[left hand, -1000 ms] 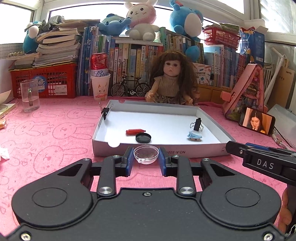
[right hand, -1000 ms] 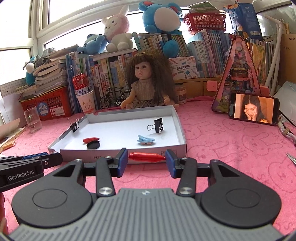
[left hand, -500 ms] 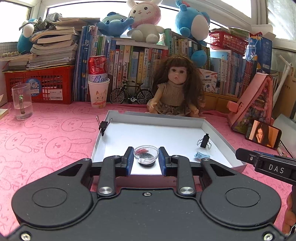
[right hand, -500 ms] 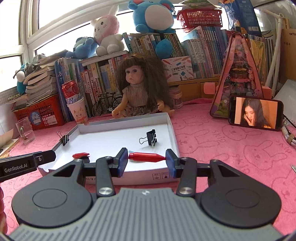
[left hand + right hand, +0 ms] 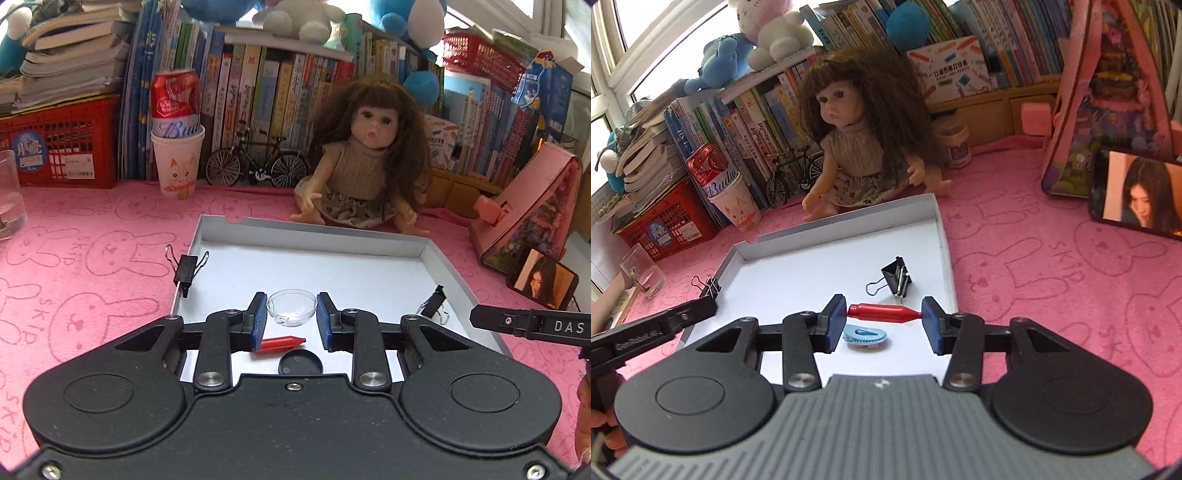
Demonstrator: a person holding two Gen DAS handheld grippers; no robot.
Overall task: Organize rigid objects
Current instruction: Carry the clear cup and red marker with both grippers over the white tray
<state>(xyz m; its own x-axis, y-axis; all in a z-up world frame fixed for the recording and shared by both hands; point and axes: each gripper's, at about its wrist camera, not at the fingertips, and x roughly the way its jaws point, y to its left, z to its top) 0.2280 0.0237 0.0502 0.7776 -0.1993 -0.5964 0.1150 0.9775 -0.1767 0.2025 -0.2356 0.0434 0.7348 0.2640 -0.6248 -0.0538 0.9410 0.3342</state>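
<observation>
Over the white tray point(image 5: 436, 258): left gripper point(image 5: 291, 319) clamps clear dish point(image 5: 291, 312), right gripper point(image 5: 884, 321) clamps red cap point(image 5: 882, 312); both unreleased, height above floor unclear. Clips point(image 5: 895, 278), black lid point(image 5: 300, 363) already inside.

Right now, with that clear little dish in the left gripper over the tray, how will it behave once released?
The clear dish looks like rigid, thin plastic, probably very light. Its rounded underside suggests it may rock or slide on the tray's smooth white floor. Release it low.

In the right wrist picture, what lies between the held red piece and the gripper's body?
In the right wrist view, a blue hair clip lies on the white tray floor, below the red piece clamped in the right gripper.
</observation>
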